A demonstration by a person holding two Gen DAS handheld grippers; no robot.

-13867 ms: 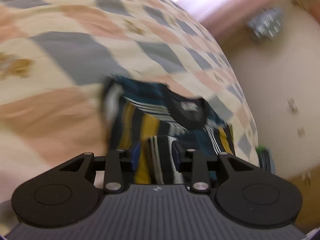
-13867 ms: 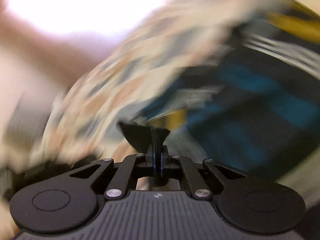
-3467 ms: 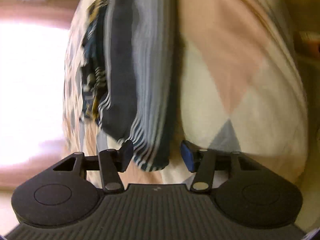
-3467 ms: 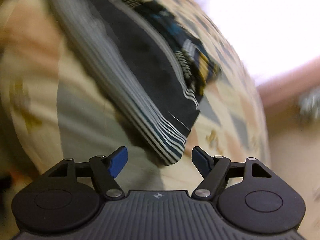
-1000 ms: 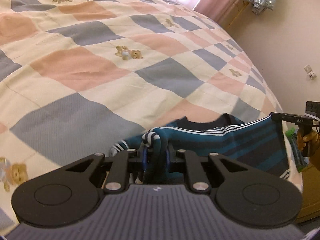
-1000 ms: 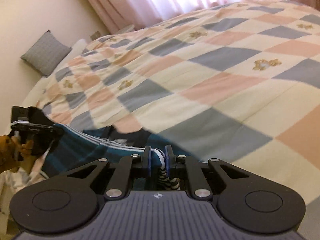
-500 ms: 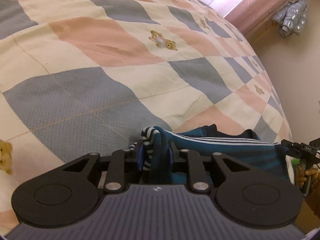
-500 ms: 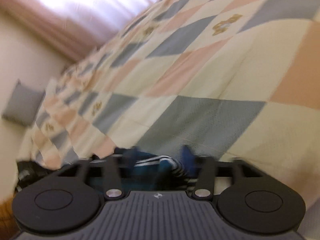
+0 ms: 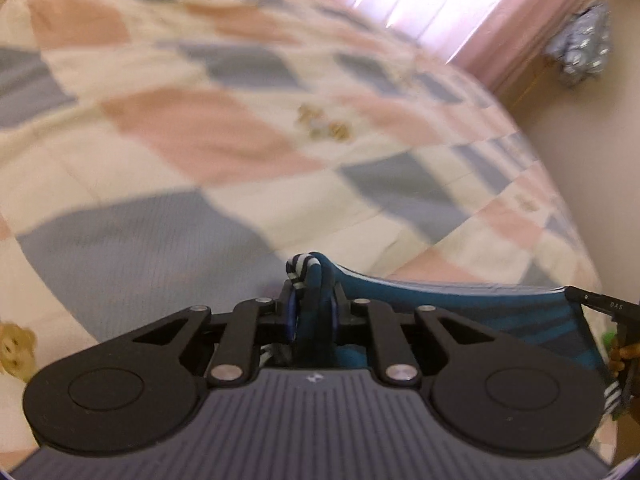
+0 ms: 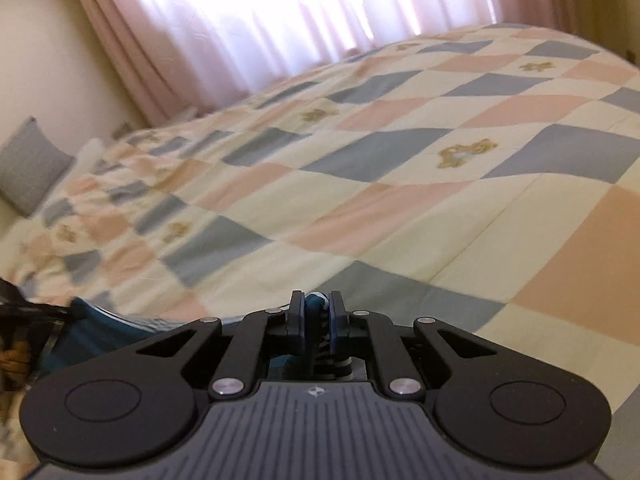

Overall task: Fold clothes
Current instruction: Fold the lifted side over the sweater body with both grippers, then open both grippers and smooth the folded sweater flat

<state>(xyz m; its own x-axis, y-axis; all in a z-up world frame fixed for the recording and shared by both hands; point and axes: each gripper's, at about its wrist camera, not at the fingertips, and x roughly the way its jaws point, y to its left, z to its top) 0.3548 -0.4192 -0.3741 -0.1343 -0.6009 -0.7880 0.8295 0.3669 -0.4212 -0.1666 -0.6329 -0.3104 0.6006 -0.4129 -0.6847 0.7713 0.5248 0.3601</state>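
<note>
A teal striped shirt (image 9: 460,300) hangs stretched between two hand-held grippers just above the near edge of a bed whose patchwork quilt (image 9: 200,140) shows pink, grey-blue and cream squares with small teddy-bear motifs. The left gripper (image 9: 313,312) has its fingers (image 9: 291,312) clamped tight on a bunched corner of the shirt, a fold of white-and-dark striped trim curling up over the tips. From there the upper hem runs taut toward the right side of the left wrist view, where the other gripper's dark tip pinches the far corner and part of a person's hand (image 9: 620,354) shows at the frame's edge. In the right wrist view, the right gripper (image 10: 315,322) likewise has its fingers (image 10: 297,320) closed on a wad of teal cloth with striped edging, and the shirt's body trails off to the lower left, close over the quilt near the bed's front edge. Whether the cloth touches the quilt cannot be told. Pink curtains (image 10: 280,20) glow with daylight behind the far side of the bed, and a grey cushion (image 10: 28,166) leans at its far left corner. A silvery padded garment (image 9: 584,52) hangs against the wall beyond the bed's right side. The left wrist view is blurred.
</note>
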